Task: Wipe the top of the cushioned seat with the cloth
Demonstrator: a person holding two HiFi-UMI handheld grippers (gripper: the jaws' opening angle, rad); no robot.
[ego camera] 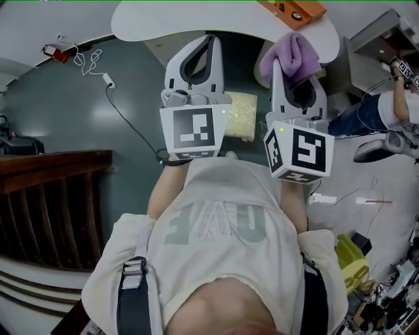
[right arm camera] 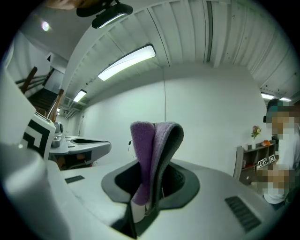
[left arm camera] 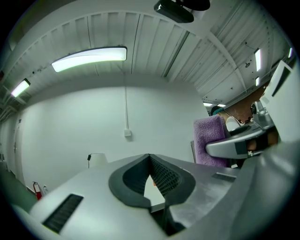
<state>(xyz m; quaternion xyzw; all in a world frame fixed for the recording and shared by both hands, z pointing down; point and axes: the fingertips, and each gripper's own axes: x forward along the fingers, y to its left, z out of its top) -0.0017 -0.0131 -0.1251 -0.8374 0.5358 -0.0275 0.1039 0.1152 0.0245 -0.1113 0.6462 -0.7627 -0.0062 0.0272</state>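
Both grippers are raised and point at the wall and ceiling. My right gripper (ego camera: 292, 57) (right arm camera: 152, 133) is shut on a purple cloth (ego camera: 293, 55) (right arm camera: 149, 154), which stands folded between its jaws. The cloth (left arm camera: 209, 140) and the right gripper (left arm camera: 239, 143) also show in the left gripper view. My left gripper (ego camera: 211, 40) (left arm camera: 150, 157) is shut with nothing in it; it appears at the left of the right gripper view (right arm camera: 82, 145). A pale yellow cushioned seat (ego camera: 240, 116) lies below, between the grippers, partly hidden by the left one.
A white round table (ego camera: 196, 19) with an orange object (ego camera: 294, 10) stands ahead. Dark wooden railing (ego camera: 52, 196) is at the left. Cables (ego camera: 124, 111) run over the green floor. Another person (ego camera: 386, 111) is at the right, near a shelf (right arm camera: 253, 159).
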